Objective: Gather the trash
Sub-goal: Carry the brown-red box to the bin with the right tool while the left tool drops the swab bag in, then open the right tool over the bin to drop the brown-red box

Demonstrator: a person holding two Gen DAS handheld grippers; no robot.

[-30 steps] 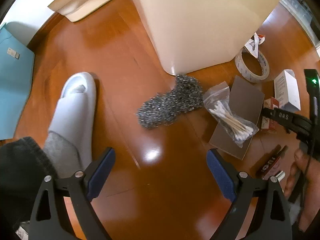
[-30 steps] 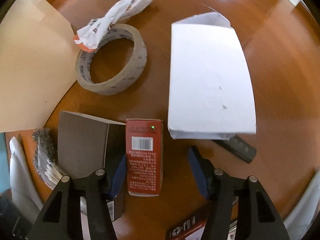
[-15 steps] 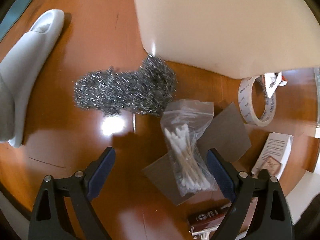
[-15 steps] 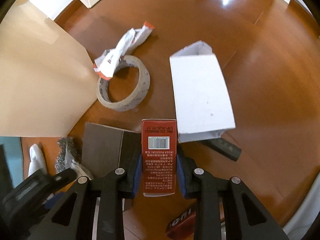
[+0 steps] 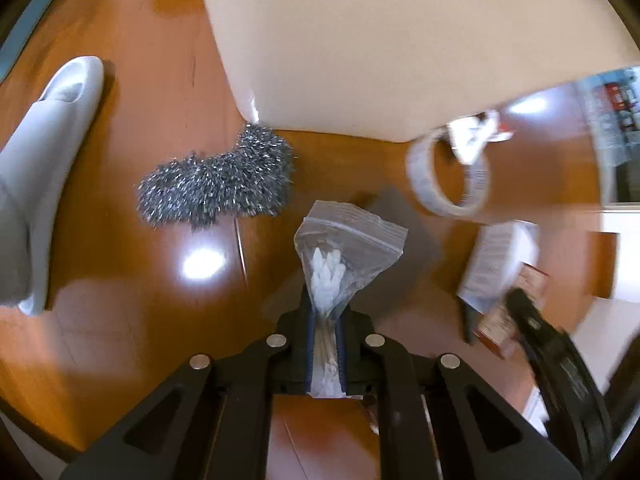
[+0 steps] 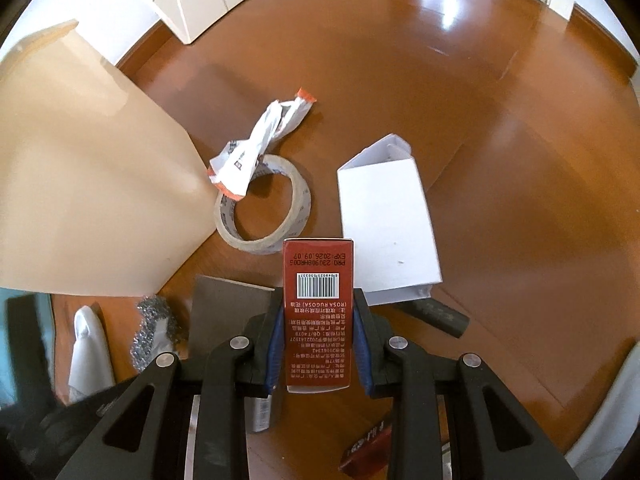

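Note:
My left gripper [image 5: 325, 332] is shut on a clear zip bag of cotton swabs [image 5: 340, 248], held above the wooden floor. My right gripper [image 6: 319, 320] is shut on a red carton with a barcode [image 6: 318, 300], lifted off the floor. The cream trash bin [image 5: 400, 40] stands ahead of the left gripper and shows at the left of the right wrist view [image 6: 80, 184]. A steel wool scourer [image 5: 216, 188] lies at the bin's corner. A tape roll [image 6: 264, 204] with a crumpled wrapper [image 6: 260, 140] on it lies by the bin.
A white carton [image 6: 386, 224] lies on the floor right of the tape, with a dark stick [image 6: 436, 314] beside it. A grey card [image 6: 224, 308] lies under my right gripper. A slippered foot [image 5: 44, 184] stands at the left. Another red packet [image 6: 368, 448] lies near.
My left gripper closed on the bag of cotton swabs and raised it. My right gripper closed on the red carton and lifted it away from the floor.

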